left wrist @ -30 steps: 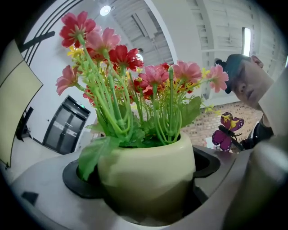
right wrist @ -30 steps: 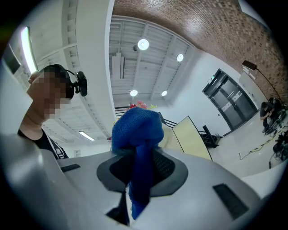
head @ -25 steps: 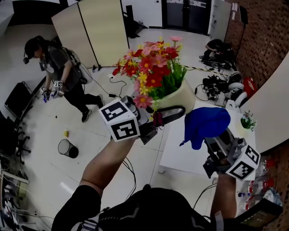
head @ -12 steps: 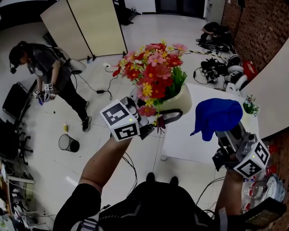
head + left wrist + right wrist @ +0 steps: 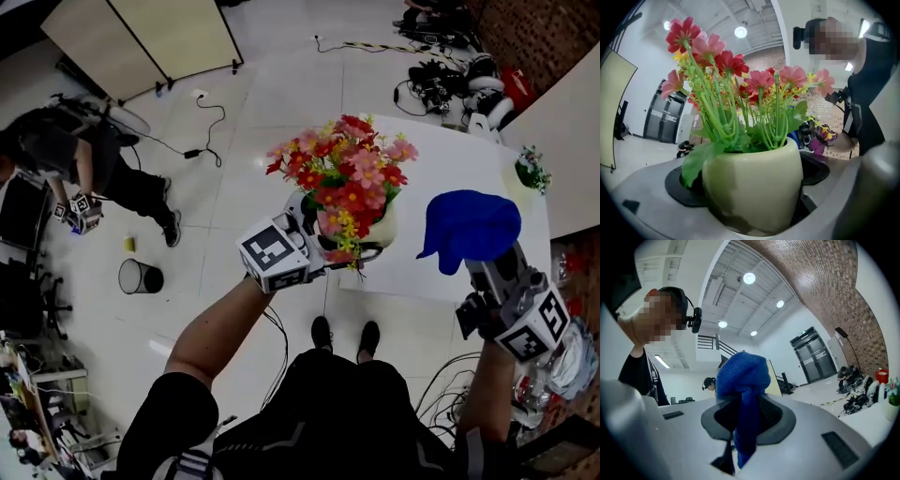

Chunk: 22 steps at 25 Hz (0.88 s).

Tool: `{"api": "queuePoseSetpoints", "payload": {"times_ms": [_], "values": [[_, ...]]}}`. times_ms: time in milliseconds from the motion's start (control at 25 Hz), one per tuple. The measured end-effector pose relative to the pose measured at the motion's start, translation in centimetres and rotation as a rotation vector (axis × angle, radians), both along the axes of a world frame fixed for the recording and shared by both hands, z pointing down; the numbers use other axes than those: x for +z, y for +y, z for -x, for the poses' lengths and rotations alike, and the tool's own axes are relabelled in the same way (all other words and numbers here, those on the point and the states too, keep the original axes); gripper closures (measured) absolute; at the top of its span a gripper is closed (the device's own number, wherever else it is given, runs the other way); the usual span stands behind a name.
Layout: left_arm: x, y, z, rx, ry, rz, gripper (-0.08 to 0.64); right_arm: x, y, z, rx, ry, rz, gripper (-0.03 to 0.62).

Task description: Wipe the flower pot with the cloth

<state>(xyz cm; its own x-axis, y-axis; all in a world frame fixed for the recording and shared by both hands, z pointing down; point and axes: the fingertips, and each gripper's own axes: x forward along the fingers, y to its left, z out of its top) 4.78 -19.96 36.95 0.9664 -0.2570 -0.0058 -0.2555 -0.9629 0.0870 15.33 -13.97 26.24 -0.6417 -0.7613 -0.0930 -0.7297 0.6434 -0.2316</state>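
With the left gripper (image 5: 356, 249) clamping the flower pot (image 5: 384, 231) aloft and the right gripper (image 5: 478, 270) pinching the cloth (image 5: 469, 225), a hard wipe could twist the pot loose.

**Three cameras, two of them pointing upward**

I'm watching the head camera looking steeply down from above onto the floor (image 5: 262, 122) and white table (image 5: 450, 159), with the flower pot (image 5: 384, 230) and cloth (image 5: 469, 225) raised near it. The left gripper (image 5: 361, 246) camera is sitting right against the pot and tilting up toward the ceiling (image 5: 740, 18). The right gripper (image 5: 483, 270) camera is facing upward too, close behind the cloth. Each is sharing its object with the head view.
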Motion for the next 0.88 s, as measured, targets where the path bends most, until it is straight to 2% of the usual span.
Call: {"api": "queuePoseSetpoints", "payload": {"times_ms": [120, 240, 400, 600, 880], "values": [[4.1, 1.0, -0.2, 0.049, 0.002, -0.009, -0.017, 2.0, 0.2, 0.4, 0.018, 0.015, 0.015, 0.528], [7.2, 1.6, -1.1, 0.082, 0.005, 0.015, -0.018, 4.2, 0.0, -0.1, 0.044, 0.066, 0.058, 0.528], [11.5, 1.7, -1.7, 0.094, 0.003, 0.029, -0.018, 7.4, 0.3, -0.4, 0.049, 0.050, 0.079, 0.528], [17.2, 1.6, -2.8, 0.108, -0.034, 0.022, -0.017, 11.9, 0.2, -1.2, 0.074, 0.102, 0.118, 0.528], [22.3, 1.7, -4.1, 0.137, -0.045, 0.013, -0.017, 14.6, 0.5, -2.2, 0.083, 0.098, 0.117, 0.528]]}}
